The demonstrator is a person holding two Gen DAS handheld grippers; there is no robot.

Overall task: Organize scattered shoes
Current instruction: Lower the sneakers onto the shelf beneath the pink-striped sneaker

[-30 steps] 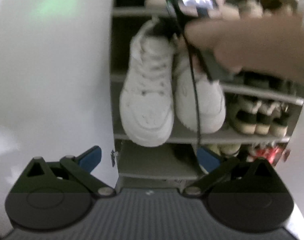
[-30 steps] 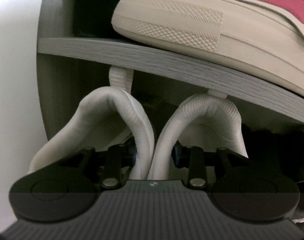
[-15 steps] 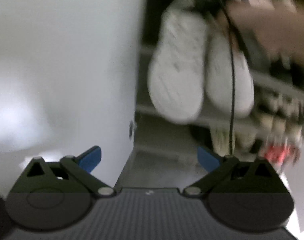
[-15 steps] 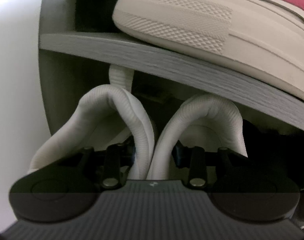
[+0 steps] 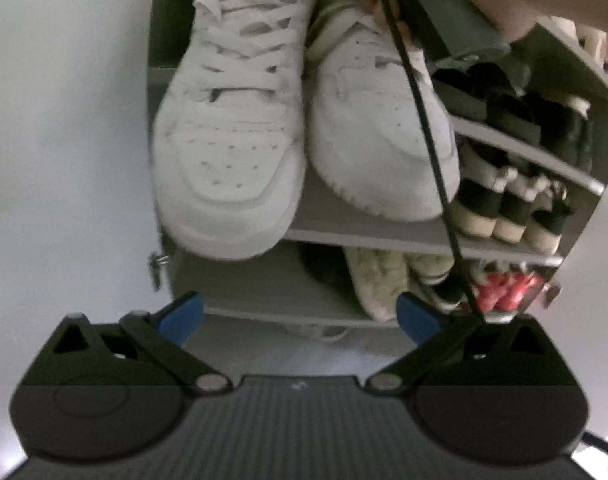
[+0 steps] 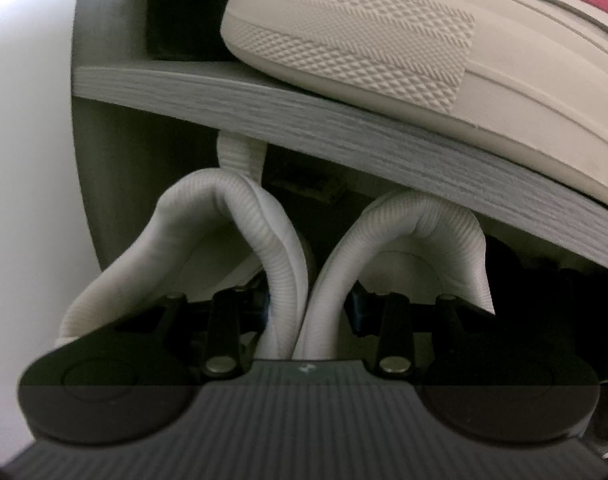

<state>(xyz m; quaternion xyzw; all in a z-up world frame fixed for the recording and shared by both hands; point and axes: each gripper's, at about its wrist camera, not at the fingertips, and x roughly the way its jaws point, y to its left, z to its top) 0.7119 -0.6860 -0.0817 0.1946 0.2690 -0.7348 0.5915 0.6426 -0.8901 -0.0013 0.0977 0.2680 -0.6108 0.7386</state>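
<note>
while the right gripper (image 6: 308, 312) clamps both padded collars, the white sneakers (image 5: 304, 128) sit on the rack shelf (image 5: 344, 236); light, soft collars compress, soles stiff. left gripper (image 5: 299, 314) spread, empty.

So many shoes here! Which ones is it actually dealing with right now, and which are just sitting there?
In play:
- pair of white sneakers, inner collars pinched together by the right gripper
- shoe rack

Just sitting there:
- pink-striped sneaker, shelf above
- black-and-cream shoes
- red shoes
- left gripper, empty
</note>
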